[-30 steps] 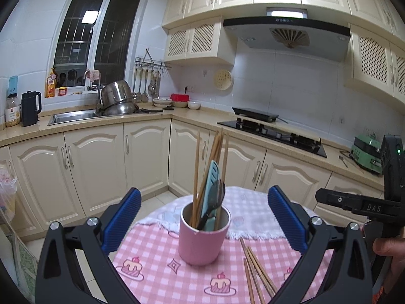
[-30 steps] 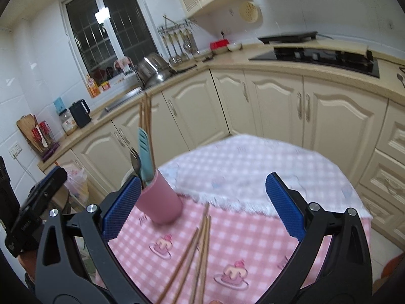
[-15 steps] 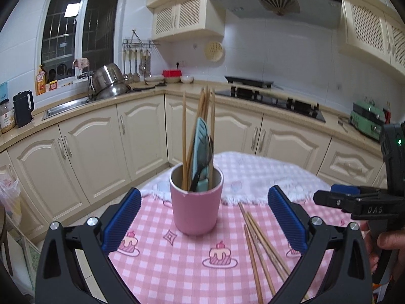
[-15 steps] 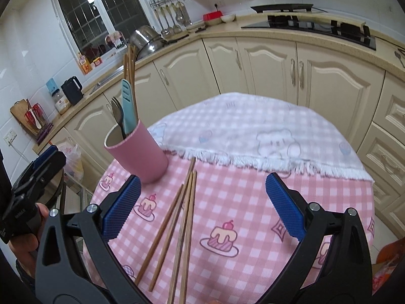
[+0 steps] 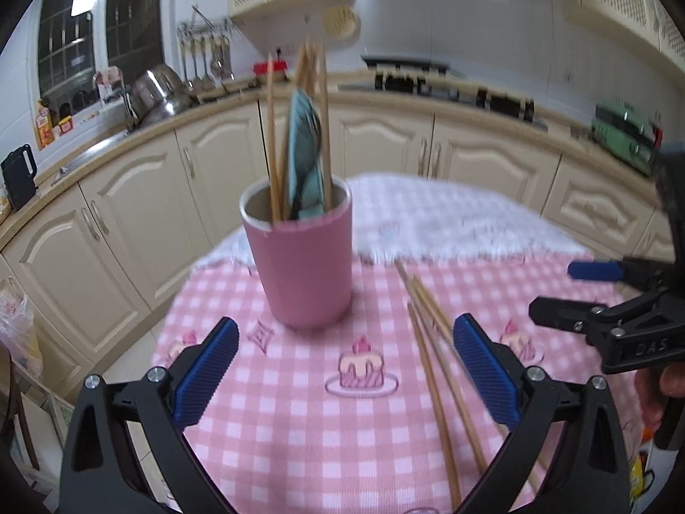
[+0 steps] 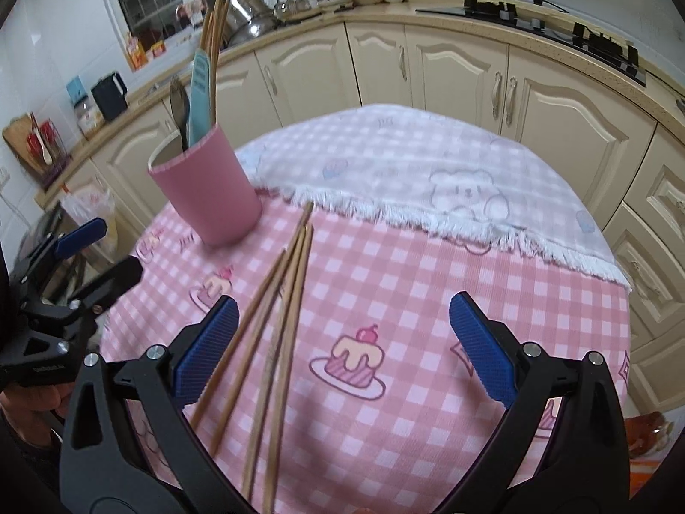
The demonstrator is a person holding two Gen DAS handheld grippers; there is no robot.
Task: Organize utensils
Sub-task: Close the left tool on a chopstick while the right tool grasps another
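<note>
Both claws hover spread and empty over a pink-checked table.

Left gripper (image 5: 340, 370) and right gripper (image 6: 342, 349) touch nothing; loose chopsticks (image 6: 274, 321) lie just beside the pink cup (image 6: 209, 188), which holds upright utensils.

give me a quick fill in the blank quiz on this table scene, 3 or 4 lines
1. The cup holding utensils is coloured ____.
2. The loose chopsticks lie on the ____ checked cloth.
3. Both the left tongs and the right tongs are ____, holding nothing.
4. The cartoon on the white cloth is a ____.

Missing words: pink; pink; open; bear
</note>
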